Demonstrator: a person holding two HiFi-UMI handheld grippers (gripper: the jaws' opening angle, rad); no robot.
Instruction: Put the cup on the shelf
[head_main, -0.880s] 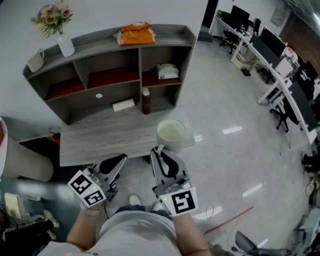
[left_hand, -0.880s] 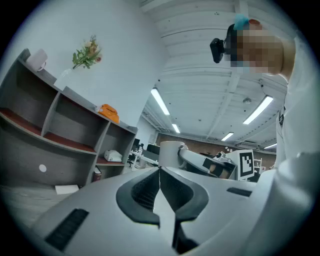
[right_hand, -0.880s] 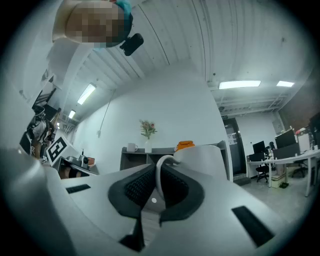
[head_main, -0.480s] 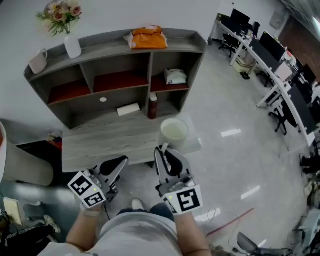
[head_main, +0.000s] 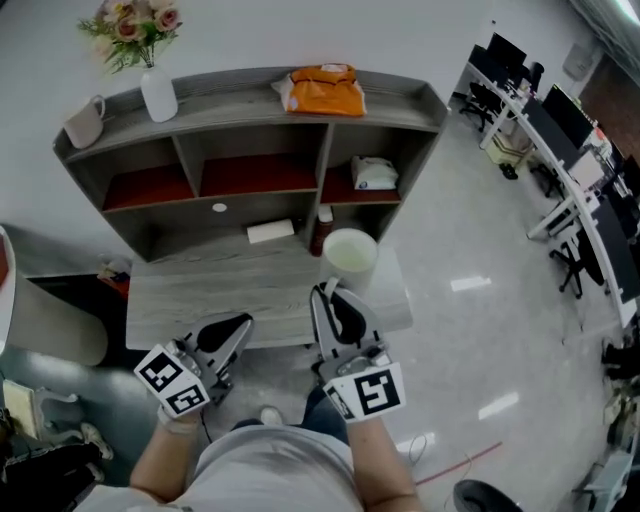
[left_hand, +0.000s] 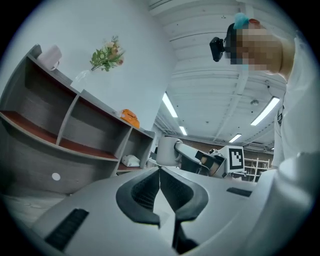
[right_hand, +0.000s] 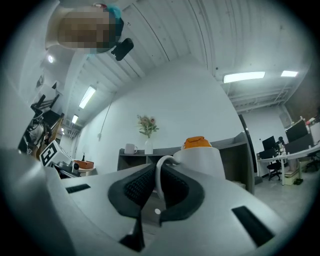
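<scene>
A white cup (head_main: 350, 250) hangs above the right end of the grey desk (head_main: 215, 292), with my right gripper (head_main: 326, 293) shut on its handle. The right gripper view shows the thin handle (right_hand: 158, 176) pinched between the dark pads, the cup body (right_hand: 200, 159) just beyond. The grey shelf unit (head_main: 250, 90) with red-lined compartments stands behind the desk. My left gripper (head_main: 240, 323) hangs low at the desk's front edge, its jaws shut with nothing between them (left_hand: 160, 172). From there the cup (left_hand: 165, 151) shows off to the right.
On the shelf top stand a flower vase (head_main: 158, 93), a mug (head_main: 85, 120) and an orange bag (head_main: 325, 88). A white packet (head_main: 375, 172) lies in the right compartment; a brown bottle (head_main: 320, 230) and white box (head_main: 270, 231) sit on the desk. Office desks (head_main: 560, 130) stand at right.
The right gripper with the cup has come closer to the shelf, now near the brown bottle. The left gripper has stayed where it was.
</scene>
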